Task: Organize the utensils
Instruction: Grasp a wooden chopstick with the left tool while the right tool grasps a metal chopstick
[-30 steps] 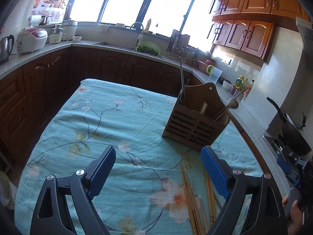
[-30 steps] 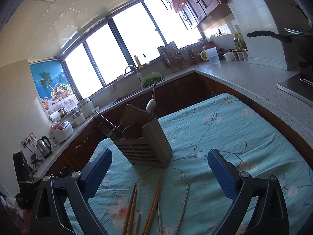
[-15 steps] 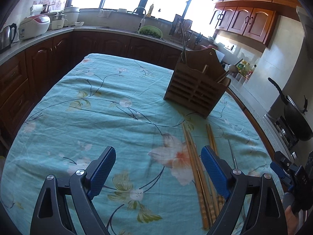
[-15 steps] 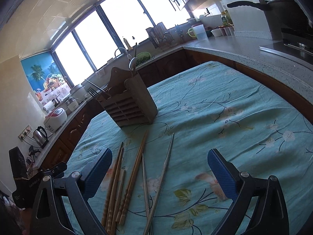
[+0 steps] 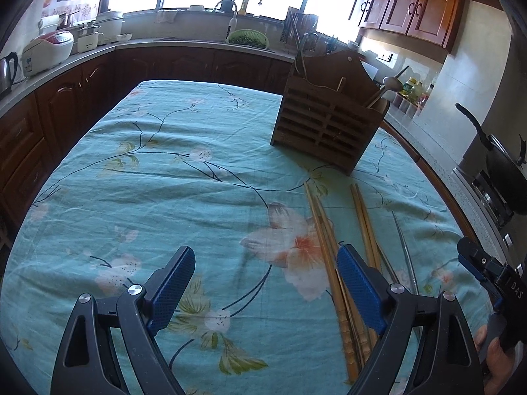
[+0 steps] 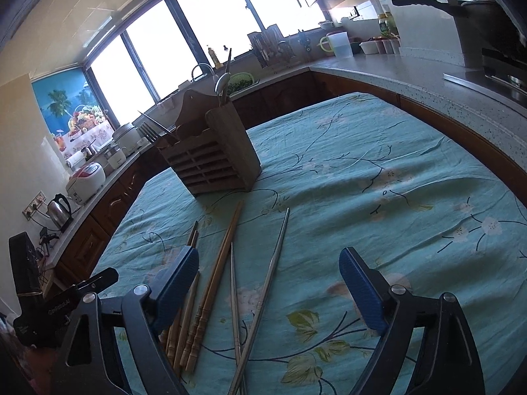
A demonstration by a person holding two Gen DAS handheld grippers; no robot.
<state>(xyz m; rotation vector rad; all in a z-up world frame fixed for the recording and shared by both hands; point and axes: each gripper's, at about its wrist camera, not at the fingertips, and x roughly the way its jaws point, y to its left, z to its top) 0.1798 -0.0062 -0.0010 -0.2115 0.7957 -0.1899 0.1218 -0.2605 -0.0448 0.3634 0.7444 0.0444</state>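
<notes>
Clearly both spread wide, empty: left claw (image 5: 263, 283), right claw (image 6: 268, 288). Metal chopsticks (image 6: 266, 279) lay between right pads; best pinched mid-shaft, then tipped into wooden holder (image 6: 210, 158) ahead.

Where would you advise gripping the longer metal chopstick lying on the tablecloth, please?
Probably mid-shaft, coming straight down from above with the right gripper, fingers closing across its width. The longer metal chopstick lies flat on the tablecloth. Its near end crosses the other metal chopstick, while its upper stretch lies clear of neighbours.
</notes>
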